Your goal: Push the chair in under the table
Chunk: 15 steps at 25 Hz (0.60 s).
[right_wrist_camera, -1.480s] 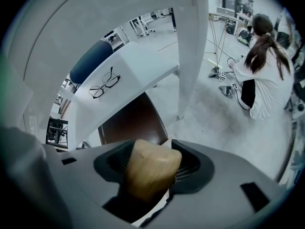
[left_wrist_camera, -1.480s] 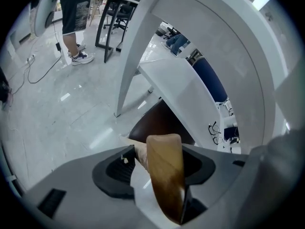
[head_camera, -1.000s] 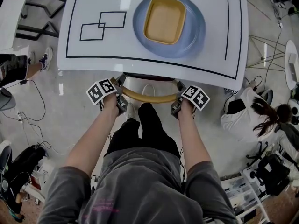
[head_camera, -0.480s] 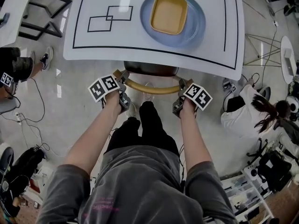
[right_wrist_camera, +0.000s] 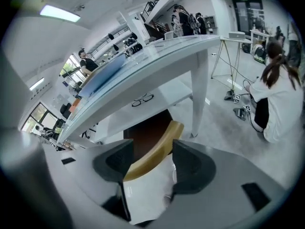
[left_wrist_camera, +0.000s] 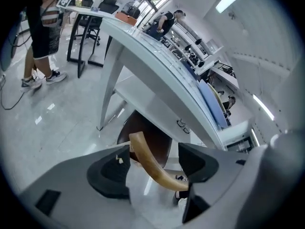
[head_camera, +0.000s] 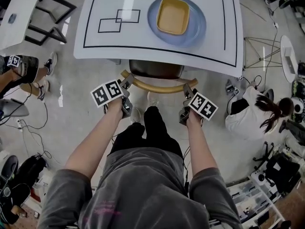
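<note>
Chair (head_camera: 156, 69) sits at the near edge of the tabletop (head_camera: 143, 37), seat partly under, curved back rail (head_camera: 155, 88) out on the near side. Left tool (left_wrist_camera: 153, 159) has its jaws apart, straddling the rail's left end. Right tool (right_wrist_camera: 152, 159) is the same on the right end; neither looks clamped. Risks: with loose jaws the rail could slip out or ride up mid-push. An uneven push left vs right would likely skew the chair into a leg (right_wrist_camera: 200, 94). Too hard a push could knock the rail into the tabletop edge and jolt the blue plate (head_camera: 198, 27) and yellow dish (head_camera: 173, 15) on the far side. Tabletop is white and glossy with black lines. Floor (head_camera: 81, 85) is grey and shiny, with cables (head_camera: 28, 128) at left and a person (head_camera: 248, 111) seated low at right.
</note>
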{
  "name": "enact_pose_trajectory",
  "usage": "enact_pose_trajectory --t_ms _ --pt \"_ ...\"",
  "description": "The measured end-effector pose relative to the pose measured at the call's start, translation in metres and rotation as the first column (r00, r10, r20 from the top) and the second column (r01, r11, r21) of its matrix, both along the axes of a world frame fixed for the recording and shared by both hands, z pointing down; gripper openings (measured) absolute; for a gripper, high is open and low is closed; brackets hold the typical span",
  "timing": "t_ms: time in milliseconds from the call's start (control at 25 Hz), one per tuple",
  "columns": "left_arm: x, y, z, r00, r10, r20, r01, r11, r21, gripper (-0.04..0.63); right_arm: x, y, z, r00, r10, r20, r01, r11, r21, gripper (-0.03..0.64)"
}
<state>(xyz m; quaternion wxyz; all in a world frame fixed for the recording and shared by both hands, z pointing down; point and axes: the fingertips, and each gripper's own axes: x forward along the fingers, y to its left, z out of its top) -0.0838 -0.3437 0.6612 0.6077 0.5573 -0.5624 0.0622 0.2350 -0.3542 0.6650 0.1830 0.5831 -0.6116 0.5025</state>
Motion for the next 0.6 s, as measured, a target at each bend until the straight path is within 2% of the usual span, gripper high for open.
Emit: enact_pose_trajectory --t_ms 320,440,600 --pt "-0.01 0.011 -0.046 0.994 0.096 0.05 -0.102 0.987 0.125 0.311 -0.022 0.005 -0.061 0.992 -0.11 -0.056 0.117 0.982 0.147 0.235" --pt "-0.015 0.018 -0.069 0.987 0.137 0.08 -0.15 0.971 0.184 0.311 -0.036 0.013 -0.088 0.987 -0.141 -0.08 0.155 0.967 0.2 0.235" --pt "-0.024 0.024 -0.106 0.973 0.185 0.137 -0.216 0.938 0.269 0.311 -0.059 0.022 -0.126 0.978 -0.18 -0.108 0.204 0.938 0.281 0.235"
